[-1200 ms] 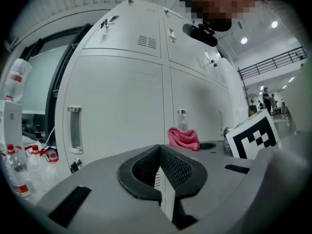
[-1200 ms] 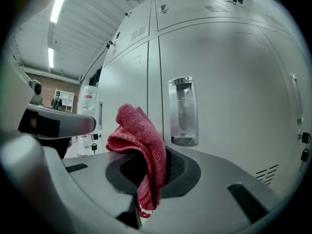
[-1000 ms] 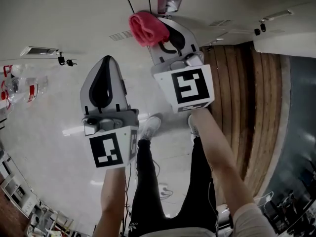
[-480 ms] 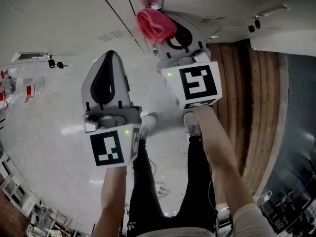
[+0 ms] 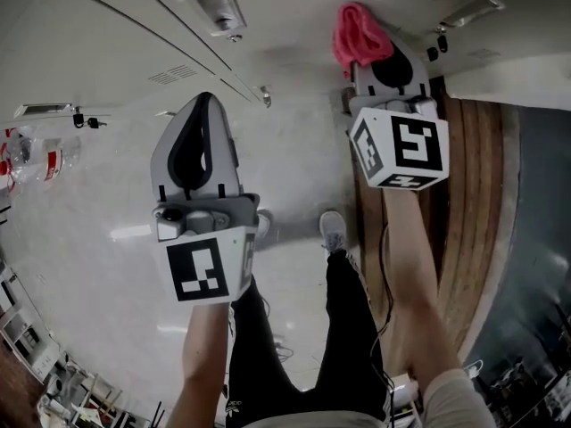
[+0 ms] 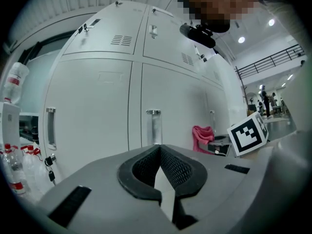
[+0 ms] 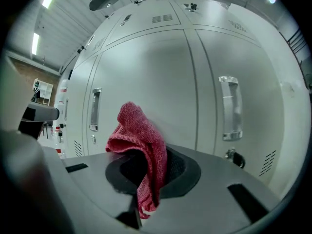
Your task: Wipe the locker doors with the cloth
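Observation:
A crumpled pink-red cloth (image 7: 140, 145) sticks up out of my right gripper (image 7: 146, 167), whose jaws are shut on it; it also shows as a pink wad (image 5: 359, 32) at the tip of that gripper (image 5: 382, 65), close to the pale grey locker doors (image 5: 116, 52). The door in front (image 7: 146, 77) carries a vertical metal handle (image 7: 230, 107). My left gripper (image 5: 198, 132) hangs lower and to the left, its jaws (image 6: 158, 167) shut on nothing, facing doors with handles (image 6: 153, 126). The cloth (image 6: 203, 136) shows at the right of that view.
Plastic bottles (image 5: 36, 159) stand at the far left. Keys (image 6: 48, 165) hang from a lock. A wood-plank strip (image 5: 473, 203) runs down the right. The person's legs and shoes (image 5: 334, 232) are below on the pale floor.
My right gripper has carried the cloth rightward across the lockers, from near the middle seam to the right-hand doors. The left gripper has stayed about where it was.

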The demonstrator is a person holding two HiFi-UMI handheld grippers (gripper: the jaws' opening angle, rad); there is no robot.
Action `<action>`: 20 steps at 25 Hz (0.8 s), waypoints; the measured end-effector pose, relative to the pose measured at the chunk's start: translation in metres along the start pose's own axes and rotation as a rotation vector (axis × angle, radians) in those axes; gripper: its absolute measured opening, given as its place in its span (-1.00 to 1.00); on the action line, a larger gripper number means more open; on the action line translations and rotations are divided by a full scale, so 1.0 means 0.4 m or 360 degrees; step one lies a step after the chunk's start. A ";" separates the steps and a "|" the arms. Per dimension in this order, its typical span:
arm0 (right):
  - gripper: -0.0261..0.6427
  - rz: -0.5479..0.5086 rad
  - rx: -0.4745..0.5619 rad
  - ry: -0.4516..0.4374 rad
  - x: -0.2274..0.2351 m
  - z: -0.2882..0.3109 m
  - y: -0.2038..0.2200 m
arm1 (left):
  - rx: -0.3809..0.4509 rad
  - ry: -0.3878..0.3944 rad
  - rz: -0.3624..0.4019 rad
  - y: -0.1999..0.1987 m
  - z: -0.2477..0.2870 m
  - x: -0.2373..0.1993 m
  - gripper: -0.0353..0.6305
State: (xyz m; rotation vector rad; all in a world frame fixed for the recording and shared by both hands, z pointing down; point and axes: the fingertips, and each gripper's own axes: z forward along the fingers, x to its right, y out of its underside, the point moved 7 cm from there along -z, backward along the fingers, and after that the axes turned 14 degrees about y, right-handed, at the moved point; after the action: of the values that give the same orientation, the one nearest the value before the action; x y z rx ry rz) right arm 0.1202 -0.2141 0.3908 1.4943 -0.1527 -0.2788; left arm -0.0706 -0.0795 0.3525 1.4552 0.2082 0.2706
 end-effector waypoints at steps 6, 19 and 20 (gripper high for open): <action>-0.80 -0.0067 -0.0002 0.0078 0.143 0.001 0.013 | 0.0034 0.0001 -0.0005 0.002 0.048 0.095 -0.84; -0.81 -0.0017 -0.0017 -0.0010 0.175 -0.012 0.017 | 0.0047 -0.0070 -0.0036 0.016 0.023 0.114 -0.84; -0.81 0.0005 -0.0028 -0.0051 0.152 -0.022 0.017 | 0.0055 -0.0079 -0.0038 0.014 0.015 0.105 -0.84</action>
State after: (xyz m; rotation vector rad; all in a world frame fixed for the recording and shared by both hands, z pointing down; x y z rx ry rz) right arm 0.1815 -0.2221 0.3925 1.4723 -0.1779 -0.3010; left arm -0.0292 -0.0718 0.3596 1.4913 0.1907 0.2117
